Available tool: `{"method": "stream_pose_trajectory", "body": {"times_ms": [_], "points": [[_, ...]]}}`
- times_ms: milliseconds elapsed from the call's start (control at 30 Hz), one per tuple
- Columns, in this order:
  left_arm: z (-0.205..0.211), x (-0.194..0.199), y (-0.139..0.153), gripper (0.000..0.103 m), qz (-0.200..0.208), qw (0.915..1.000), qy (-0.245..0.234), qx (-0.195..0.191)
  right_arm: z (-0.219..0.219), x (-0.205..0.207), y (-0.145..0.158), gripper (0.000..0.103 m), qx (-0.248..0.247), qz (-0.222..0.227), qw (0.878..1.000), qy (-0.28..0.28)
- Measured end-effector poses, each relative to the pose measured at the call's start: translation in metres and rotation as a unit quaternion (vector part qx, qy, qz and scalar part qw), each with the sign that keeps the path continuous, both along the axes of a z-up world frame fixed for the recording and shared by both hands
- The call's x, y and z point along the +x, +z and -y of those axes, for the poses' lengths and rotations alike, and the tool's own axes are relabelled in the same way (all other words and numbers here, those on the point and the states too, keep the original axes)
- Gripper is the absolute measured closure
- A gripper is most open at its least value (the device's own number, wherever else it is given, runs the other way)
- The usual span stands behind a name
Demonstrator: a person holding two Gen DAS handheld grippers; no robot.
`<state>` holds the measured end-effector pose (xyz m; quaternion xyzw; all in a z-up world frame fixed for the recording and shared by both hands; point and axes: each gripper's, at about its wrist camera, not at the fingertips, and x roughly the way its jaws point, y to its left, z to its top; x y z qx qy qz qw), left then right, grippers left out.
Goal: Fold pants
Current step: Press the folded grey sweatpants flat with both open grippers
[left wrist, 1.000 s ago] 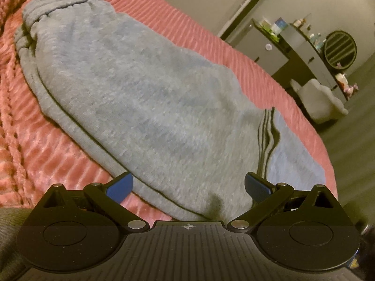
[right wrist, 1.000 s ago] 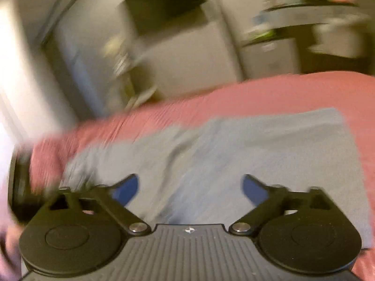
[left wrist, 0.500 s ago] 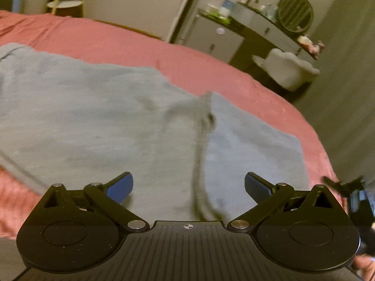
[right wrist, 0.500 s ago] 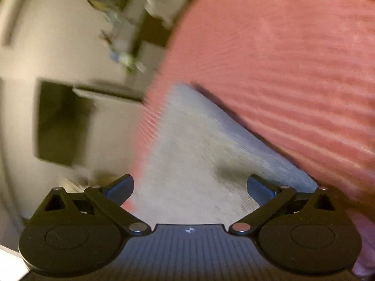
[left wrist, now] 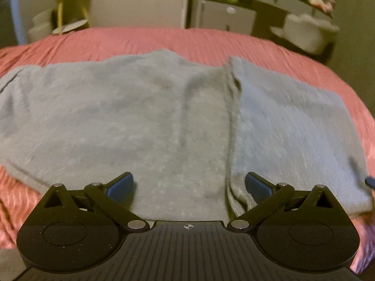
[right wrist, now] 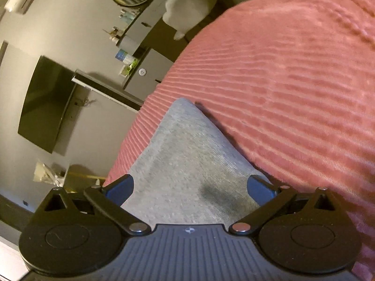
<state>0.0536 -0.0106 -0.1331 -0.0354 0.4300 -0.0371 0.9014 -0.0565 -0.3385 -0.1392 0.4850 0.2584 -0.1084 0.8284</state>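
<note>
Grippers (left wrist: 189, 185) (right wrist: 190, 186) wide apart over pants (left wrist: 145, 117).

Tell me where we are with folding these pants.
Done: the grey pants lie flat on the pink bedspread, one layer already lapped over another at a seam-like edge. In hand: nothing is gripped; the left gripper is open over the near edge, the right gripper open over a corner. Left: gripping and at least one more fold, probably.

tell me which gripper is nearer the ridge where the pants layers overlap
Left. The left gripper sits open right at the fold ridge on the pants; the right gripper is open over a far corner.
</note>
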Motion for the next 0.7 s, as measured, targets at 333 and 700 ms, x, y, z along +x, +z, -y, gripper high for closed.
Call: {"method": "stream_pose_trajectory", "body": {"times_ms": [333,700], "points": [[0.002,0.011,0.032,0.000,0.073,0.9973,0.000,-0.012,-0.002,0.000,0.001,0.000,-0.034,-0.017,0.999,0.012],[0.025,0.064,-0.015,0.000,0.029,0.9989,-0.038,0.001,-0.020,0.010,0.004,0.000,-0.108,-0.048,0.992,0.042]]}}
